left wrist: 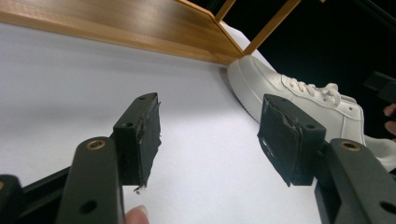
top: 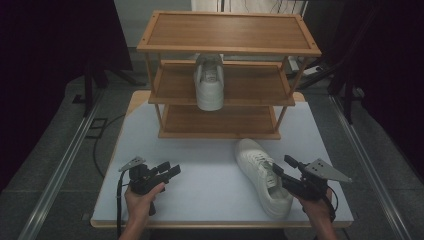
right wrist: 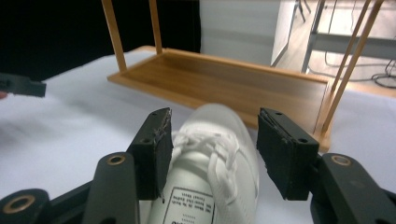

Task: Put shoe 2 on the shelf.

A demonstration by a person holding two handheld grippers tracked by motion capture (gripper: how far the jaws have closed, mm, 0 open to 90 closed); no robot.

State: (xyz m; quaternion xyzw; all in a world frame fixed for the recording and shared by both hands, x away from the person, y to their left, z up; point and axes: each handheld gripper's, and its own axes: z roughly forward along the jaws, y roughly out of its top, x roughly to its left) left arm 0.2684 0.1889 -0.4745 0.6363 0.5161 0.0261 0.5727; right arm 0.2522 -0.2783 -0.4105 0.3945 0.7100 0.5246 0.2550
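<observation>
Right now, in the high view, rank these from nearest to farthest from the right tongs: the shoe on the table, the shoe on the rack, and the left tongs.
1. Shoe on the table: right at the right tongs, its heel between the open jaws.
2. Left tongs: across the table's near edge, to the left.
3. Shoe on the rack: on the middle shelf, at the far side.

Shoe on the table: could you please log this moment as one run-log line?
shoe: on table, before rack | right gripper: open, straddling shoe | left gripper: open, empty | second shoe: middle shelf
</observation>
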